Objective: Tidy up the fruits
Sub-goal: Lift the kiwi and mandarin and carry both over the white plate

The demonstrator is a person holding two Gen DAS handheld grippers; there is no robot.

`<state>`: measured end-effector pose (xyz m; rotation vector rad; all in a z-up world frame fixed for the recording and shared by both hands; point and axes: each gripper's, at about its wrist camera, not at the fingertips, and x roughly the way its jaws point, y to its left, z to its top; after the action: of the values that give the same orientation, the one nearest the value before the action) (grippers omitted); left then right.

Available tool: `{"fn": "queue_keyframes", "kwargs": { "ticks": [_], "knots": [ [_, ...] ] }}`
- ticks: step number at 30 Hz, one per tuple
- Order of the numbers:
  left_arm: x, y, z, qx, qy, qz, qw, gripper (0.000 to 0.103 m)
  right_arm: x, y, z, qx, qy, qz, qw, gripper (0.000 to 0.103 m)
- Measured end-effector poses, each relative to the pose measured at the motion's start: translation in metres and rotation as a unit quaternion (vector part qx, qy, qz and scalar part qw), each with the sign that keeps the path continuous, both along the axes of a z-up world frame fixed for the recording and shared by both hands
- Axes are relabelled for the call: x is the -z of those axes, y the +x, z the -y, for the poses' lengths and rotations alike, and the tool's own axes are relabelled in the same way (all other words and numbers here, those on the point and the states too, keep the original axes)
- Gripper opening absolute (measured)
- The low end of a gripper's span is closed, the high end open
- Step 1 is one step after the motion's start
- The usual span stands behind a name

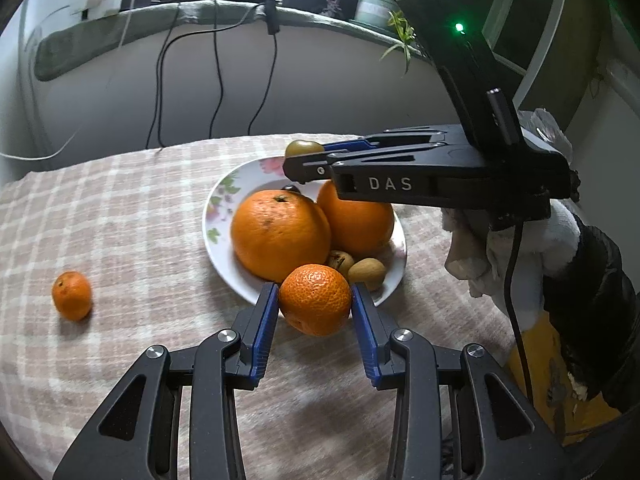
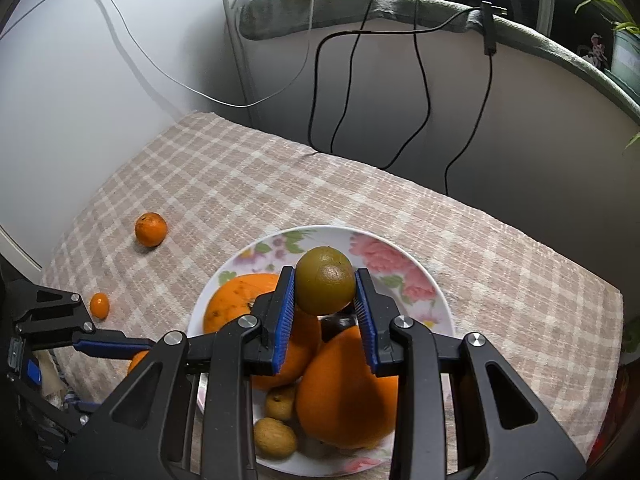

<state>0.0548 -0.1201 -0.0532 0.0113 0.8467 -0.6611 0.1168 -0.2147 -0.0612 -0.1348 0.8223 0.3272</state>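
Left gripper (image 1: 315, 300) clamped on a mandarin (image 1: 315, 299) at the near rim of the floral plate (image 1: 218, 216); right gripper (image 2: 325, 286) clamped on a green-brown fruit (image 2: 325, 285) above the plate's oranges (image 2: 346, 392). Loose mandarin (image 2: 150, 229) and kumquat (image 2: 99, 305) well apart on the checked cloth (image 2: 280, 184).

Right claw (image 2: 325, 300) gripping green fruit (image 2: 325, 286), above floral plate (image 2: 436, 296)
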Motion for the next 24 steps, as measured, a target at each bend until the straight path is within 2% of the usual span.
{"fn": "queue_keyframes", "kwargs": {
  "ticks": [18, 24],
  "knots": [
    [-0.003, -0.007, 0.024, 0.007, 0.040, 0.018, 0.9990, 0.036, 0.008, 0.010, 0.013, 0.004, 0.007, -0.010, 1.000, 0.030],
    [-0.003, -0.008, 0.026, 0.009, 0.042, 0.021, 0.9988, 0.036, 0.010, 0.011, 0.011, 0.004, 0.006, -0.011, 1.000, 0.030]
  ]
}}
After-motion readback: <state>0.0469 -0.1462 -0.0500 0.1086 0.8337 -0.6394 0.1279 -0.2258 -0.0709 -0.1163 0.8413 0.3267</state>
